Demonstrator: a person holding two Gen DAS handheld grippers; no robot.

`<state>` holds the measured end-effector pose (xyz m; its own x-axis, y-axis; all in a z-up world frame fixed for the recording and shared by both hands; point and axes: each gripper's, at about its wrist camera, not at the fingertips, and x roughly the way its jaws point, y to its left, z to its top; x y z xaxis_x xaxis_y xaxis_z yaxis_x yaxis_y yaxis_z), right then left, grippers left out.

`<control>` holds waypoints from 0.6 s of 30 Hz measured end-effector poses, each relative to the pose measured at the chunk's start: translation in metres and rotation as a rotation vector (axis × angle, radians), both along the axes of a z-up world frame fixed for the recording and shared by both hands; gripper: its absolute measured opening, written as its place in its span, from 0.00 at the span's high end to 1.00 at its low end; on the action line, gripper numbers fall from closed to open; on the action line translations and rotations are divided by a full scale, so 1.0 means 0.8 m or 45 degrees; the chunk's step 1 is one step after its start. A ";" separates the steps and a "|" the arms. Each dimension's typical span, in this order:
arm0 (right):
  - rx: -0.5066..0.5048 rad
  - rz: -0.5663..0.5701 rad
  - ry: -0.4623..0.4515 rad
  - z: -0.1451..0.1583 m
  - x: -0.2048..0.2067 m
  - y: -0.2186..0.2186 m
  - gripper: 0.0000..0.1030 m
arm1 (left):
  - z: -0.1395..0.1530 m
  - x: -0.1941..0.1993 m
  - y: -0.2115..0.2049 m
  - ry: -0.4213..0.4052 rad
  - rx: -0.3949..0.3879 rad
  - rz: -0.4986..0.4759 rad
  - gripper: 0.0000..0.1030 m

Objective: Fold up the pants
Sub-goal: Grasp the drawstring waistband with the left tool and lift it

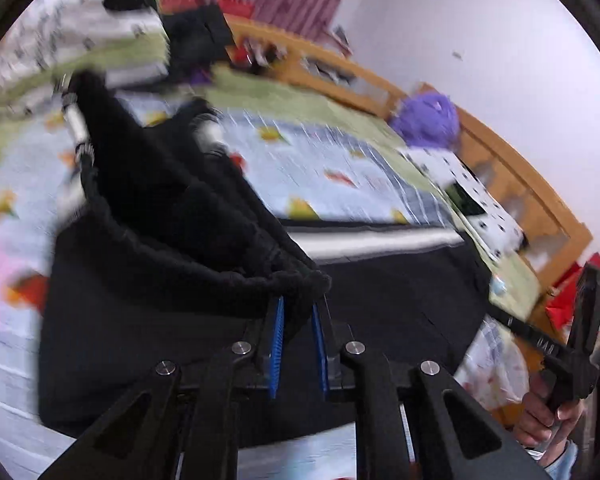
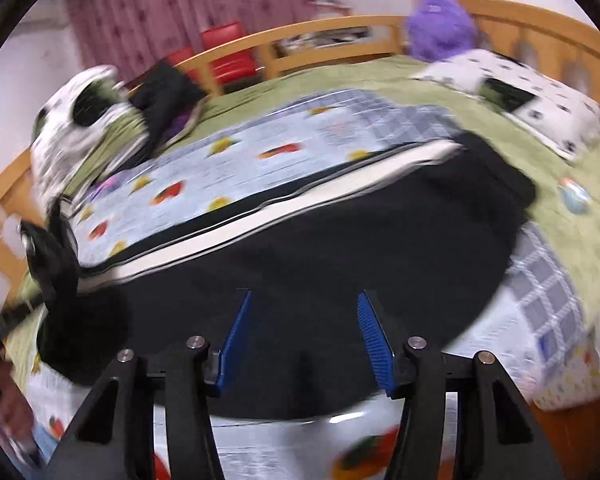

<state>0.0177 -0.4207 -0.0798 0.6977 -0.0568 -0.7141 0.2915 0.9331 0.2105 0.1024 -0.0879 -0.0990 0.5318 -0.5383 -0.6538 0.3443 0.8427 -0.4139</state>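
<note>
Right now the left gripper (image 1: 298,312) has its blue pads pinched on the elastic waistband of the black pants (image 1: 204,248), lifting that end off the bed so the band hangs in a gathered loop above the fabric below. The remainder of the pants (image 2: 340,248) lies spread across the patterned bedsheet (image 2: 240,160), with a white side stripe (image 2: 300,196) running along the far edge. The right gripper (image 2: 304,320) hovers low over the middle of the dark cloth, its two blue pads (image 2: 236,336) spread wide apart with nothing between them. Both views are blurred. A purple plush toy (image 2: 440,28) sits by the wooden bed rail (image 2: 332,28), and a white spotted pillow (image 2: 532,92) lies on the green blanket (image 2: 572,168) beside it.
</note>
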 end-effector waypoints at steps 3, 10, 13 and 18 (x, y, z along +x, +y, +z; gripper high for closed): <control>0.063 -0.049 -0.035 0.003 -0.009 -0.025 0.47 | -0.042 -0.004 -0.036 0.109 -0.008 -0.081 0.87; 0.049 0.012 0.002 -0.009 -0.001 -0.010 0.47 | -0.053 -0.019 -0.039 0.191 0.101 -0.167 0.65; 0.003 0.099 0.012 -0.011 0.006 0.022 0.47 | -0.029 -0.030 0.002 0.097 0.123 -0.092 0.44; -0.017 0.279 0.061 -0.027 0.039 0.090 0.47 | -0.017 -0.016 0.081 0.041 0.152 0.114 0.42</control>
<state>0.0490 -0.3486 -0.1018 0.6595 0.0824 -0.7472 0.0911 0.9779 0.1883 0.0895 -0.0232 -0.1125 0.5521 -0.4068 -0.7278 0.2538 0.9135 -0.3181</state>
